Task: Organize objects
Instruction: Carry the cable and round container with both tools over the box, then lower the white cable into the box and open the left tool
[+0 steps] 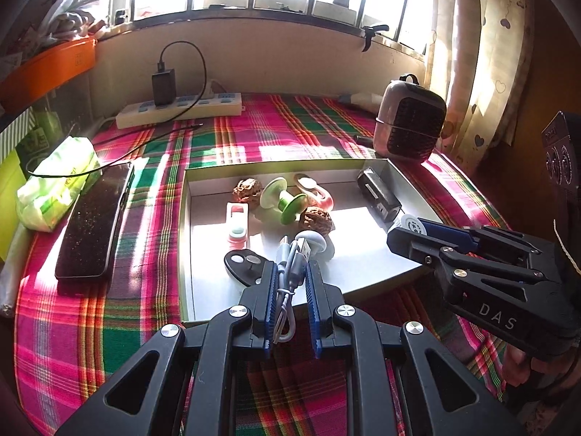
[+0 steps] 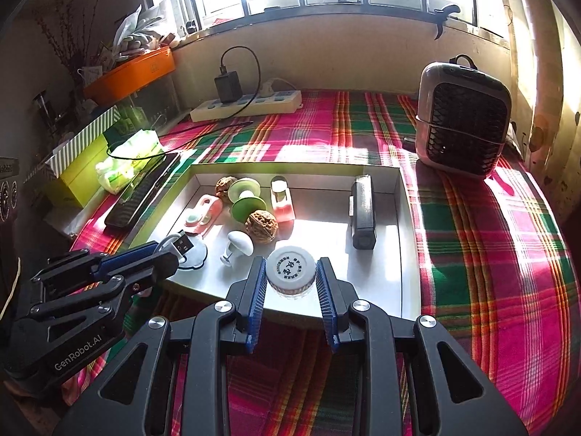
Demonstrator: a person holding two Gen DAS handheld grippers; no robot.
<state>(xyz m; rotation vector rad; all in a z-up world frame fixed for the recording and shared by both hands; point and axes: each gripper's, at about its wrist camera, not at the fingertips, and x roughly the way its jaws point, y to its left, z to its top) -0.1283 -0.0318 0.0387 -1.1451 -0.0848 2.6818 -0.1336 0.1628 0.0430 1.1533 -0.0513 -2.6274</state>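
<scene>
A shallow white box tray (image 1: 276, 165) (image 2: 399, 239) lies on a plaid cloth. In it are two walnuts (image 1: 315, 219) (image 2: 261, 226), a green spool (image 1: 281, 196) (image 2: 244, 199), pink clips (image 1: 238, 226) (image 2: 282, 200), a white mushroom-shaped piece (image 1: 313, 239) (image 2: 238, 245), a black rectangular device (image 1: 377, 192) (image 2: 363, 212) and a black tag (image 1: 243, 265). My left gripper (image 1: 292, 283) (image 2: 170, 254) is shut on a bundled grey USB cable (image 1: 288, 272) (image 2: 179, 243) above the tray's near edge. My right gripper (image 2: 290, 276) (image 1: 406, 232) is shut on a small white-capped jar (image 2: 289, 269) (image 1: 412, 224) at the tray's near right.
A black phone (image 1: 96, 225) (image 2: 143, 190) and a green tissue pack (image 1: 56, 185) (image 2: 125, 161) lie left of the tray. A power strip (image 1: 181, 107) (image 2: 250, 103) with a charger lies at the back. A small heater (image 1: 410, 120) (image 2: 463, 116) stands at back right.
</scene>
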